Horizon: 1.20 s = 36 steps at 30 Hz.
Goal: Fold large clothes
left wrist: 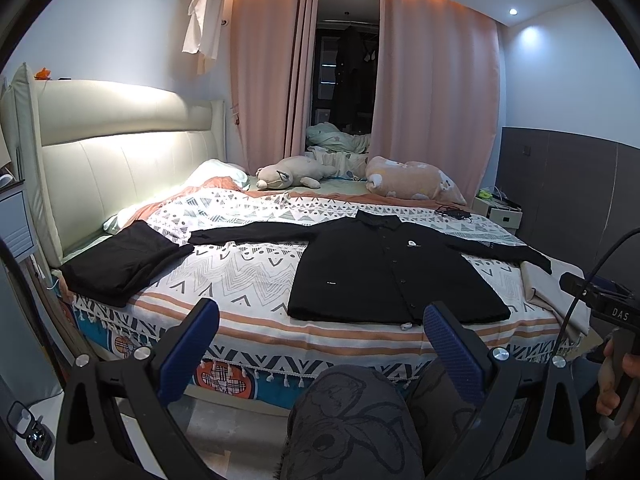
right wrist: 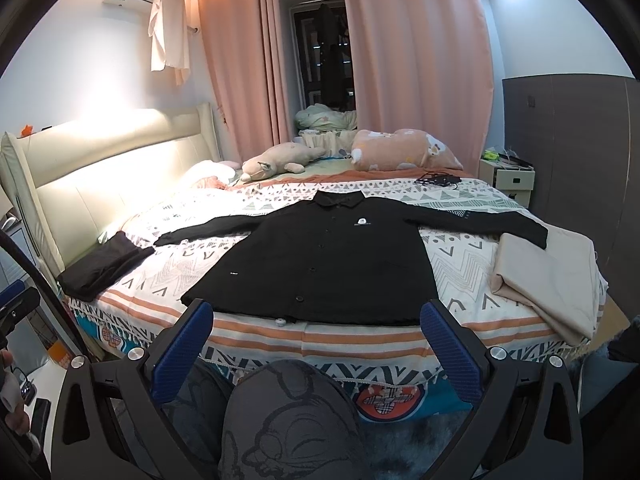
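Observation:
A black button-up shirt (left wrist: 384, 272) lies flat on the bed, front up, both sleeves spread out to the sides; it also shows in the right wrist view (right wrist: 320, 264). My left gripper (left wrist: 320, 320) is open and empty, held off the bed's near edge, short of the shirt's hem. My right gripper (right wrist: 316, 320) is open and empty too, just in front of the hem. A folded black garment (left wrist: 124, 260) lies at the bed's left edge, also in the right wrist view (right wrist: 100, 264).
A folded beige cloth (right wrist: 548, 272) lies at the bed's right corner. Plush toys (left wrist: 296, 176) and a pillow (right wrist: 404, 152) lie at the far side. A nightstand (right wrist: 508, 176) stands right. The person's knees (right wrist: 288, 416) are below the grippers.

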Available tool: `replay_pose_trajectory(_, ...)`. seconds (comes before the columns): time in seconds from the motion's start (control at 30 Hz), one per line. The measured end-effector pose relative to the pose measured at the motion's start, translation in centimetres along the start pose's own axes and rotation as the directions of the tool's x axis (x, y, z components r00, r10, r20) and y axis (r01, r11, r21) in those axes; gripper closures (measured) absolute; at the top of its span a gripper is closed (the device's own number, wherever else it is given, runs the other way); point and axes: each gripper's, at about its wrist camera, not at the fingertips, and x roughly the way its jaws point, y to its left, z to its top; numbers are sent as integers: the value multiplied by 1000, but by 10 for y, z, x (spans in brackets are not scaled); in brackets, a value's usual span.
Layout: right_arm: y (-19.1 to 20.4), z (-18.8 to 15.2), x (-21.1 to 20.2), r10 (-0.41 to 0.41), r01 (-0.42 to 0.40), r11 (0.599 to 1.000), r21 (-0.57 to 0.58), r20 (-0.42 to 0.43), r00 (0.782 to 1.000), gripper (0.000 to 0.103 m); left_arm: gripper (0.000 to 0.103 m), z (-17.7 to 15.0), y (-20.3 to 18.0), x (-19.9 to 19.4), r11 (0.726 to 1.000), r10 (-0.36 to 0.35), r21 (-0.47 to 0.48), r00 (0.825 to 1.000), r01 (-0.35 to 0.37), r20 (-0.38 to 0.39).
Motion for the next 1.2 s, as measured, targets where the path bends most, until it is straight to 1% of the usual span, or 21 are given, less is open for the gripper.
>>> replay_pose_trajectory(0.23, 3, 0, 8, -9, 9, 1000, -5, -4, 1000, 0, 0, 3, 3, 15, 1000, 6, -1, 1000, -6, -20)
replay_pose_trajectory(0.33, 3, 2, 16, -20, 20, 1000, -9, -8, 1000, 0, 0, 4, 5, 25, 1000, 9, -4, 1000, -9, -30)
replay_pose_trajectory(0.43, 5, 5, 25, -54, 53, 998, -19, -12, 998, 0, 0, 7, 8, 37, 1000, 14, -8, 999, -15, -41)
replay_pose_trajectory(0.53, 5, 9, 38, -56, 56, 998, -15, -23, 998, 0, 0, 10, 9, 50, 1000, 18, -8, 998, -19, -52)
replay_pose_trajectory(0.9, 5, 30, 79, -51, 50, 999, -12, -54, 997, 0, 0, 26, 15, 99, 999, 31, -26, 996, -33, -88)
replay_pose_trajectory(1.07, 1, 43, 104, -27, 27, 1000, 0, -70, 997, 0, 0, 37, 16, 131, 999, 36, -29, 994, -39, -101)
replay_pose_trajectory(1.2, -2, 56, 131, -17, 17, 1000, 5, -93, 996, 0, 0, 45, 23, 159, 998, 26, -56, 993, -33, -118)
